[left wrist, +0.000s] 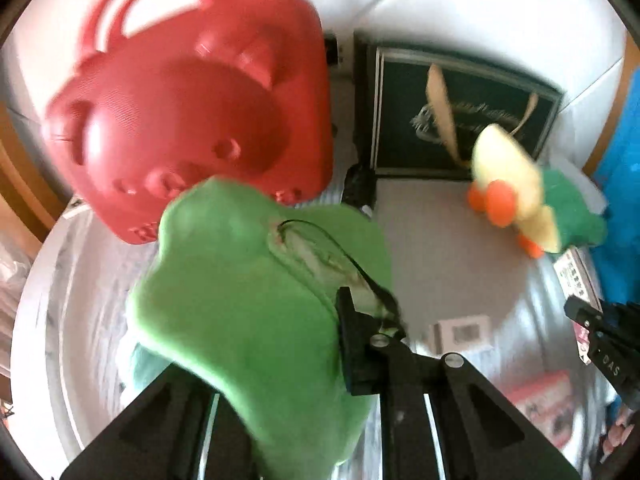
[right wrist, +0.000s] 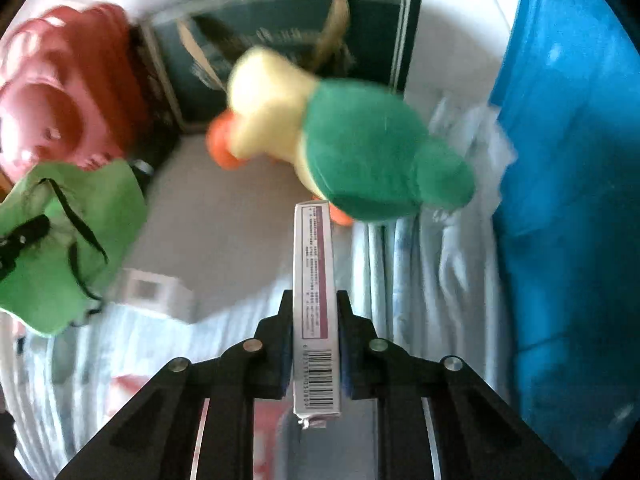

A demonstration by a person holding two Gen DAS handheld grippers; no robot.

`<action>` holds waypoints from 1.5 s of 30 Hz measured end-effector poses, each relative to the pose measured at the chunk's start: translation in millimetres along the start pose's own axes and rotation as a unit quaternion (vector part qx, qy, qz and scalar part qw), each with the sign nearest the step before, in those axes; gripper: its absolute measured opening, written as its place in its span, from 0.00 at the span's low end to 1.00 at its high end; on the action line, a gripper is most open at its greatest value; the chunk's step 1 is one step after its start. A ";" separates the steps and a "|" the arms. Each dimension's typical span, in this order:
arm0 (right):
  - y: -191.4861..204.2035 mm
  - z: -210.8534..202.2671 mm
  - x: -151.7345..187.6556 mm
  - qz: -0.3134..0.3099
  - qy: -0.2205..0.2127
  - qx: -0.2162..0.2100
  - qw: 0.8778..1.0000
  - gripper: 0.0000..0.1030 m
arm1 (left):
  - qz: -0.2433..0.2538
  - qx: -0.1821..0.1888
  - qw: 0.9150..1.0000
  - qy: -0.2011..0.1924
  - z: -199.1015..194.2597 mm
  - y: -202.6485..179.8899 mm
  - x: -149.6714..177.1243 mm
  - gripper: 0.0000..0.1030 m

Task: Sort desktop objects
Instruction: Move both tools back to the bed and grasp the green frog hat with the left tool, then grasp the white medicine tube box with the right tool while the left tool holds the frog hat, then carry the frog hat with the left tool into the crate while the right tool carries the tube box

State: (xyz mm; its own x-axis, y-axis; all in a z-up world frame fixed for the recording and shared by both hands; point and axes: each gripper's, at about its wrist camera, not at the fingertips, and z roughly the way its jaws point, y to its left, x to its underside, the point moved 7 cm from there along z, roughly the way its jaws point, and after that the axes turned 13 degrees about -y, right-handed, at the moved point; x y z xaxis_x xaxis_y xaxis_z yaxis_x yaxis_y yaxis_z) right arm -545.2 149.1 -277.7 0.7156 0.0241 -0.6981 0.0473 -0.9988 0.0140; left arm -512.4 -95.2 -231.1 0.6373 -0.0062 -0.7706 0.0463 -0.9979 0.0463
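Note:
My left gripper (left wrist: pixel 280 320) is shut on a soft light-green plush toy (left wrist: pixel 248 288) and holds it above the white cloth, just in front of a red bear-shaped basket (left wrist: pixel 192 120). The toy also shows in the right wrist view (right wrist: pixel 60 240), at the left. My right gripper (right wrist: pixel 314 320) is shut on a slim white and maroon box (right wrist: pixel 314 280) with a barcode, held edge-up. Beyond the box lies a plush duck (right wrist: pixel 340 140) with a cream head, orange beak and green body; it also shows in the left wrist view (left wrist: pixel 520 188).
A dark green gift box (left wrist: pixel 460 112) stands at the back. A blue bin (right wrist: pixel 568 200) is at the right. A small white box (left wrist: pixel 464 332) and a pink packet (left wrist: pixel 540 400) lie on the wrinkled white cloth (right wrist: pixel 420 280). The red basket also shows in the right wrist view (right wrist: pixel 60 92).

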 end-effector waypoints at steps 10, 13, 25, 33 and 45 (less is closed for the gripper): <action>45.5 -129.5 -17.7 -0.010 -0.087 -0.036 0.996 0.18 | 0.010 0.010 0.997 -0.082 -128.6 7.0 -17.1 0.12; 54.7 -162.8 -24.8 -0.015 -0.108 -0.043 0.993 0.18 | 0.006 0.012 0.994 -0.106 -162.4 9.1 -21.8 0.12; 56.6 -304.2 -24.4 -0.017 -0.205 -0.034 0.978 0.18 | 0.017 0.045 0.979 -0.197 -291.7 -10.6 -26.4 0.12; -1.5 -396.0 -18.2 0.008 -0.269 -0.008 0.963 0.18 | 0.037 0.069 0.962 -0.263 -370.1 -76.9 -52.8 0.12; -190.0 -498.7 3.5 0.042 -0.324 0.076 0.942 0.18 | 0.048 0.174 0.917 -0.356 -496.0 -272.9 -118.4 0.12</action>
State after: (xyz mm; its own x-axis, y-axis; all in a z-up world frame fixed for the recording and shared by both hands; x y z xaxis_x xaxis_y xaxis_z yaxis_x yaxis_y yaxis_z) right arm -204.1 360.4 74.2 0.1344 -0.0364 -0.9903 -0.1263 -0.9918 0.0193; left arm -219.0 210.2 162.8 -0.0434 -0.0132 -0.9990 -0.3107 -0.9502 0.0261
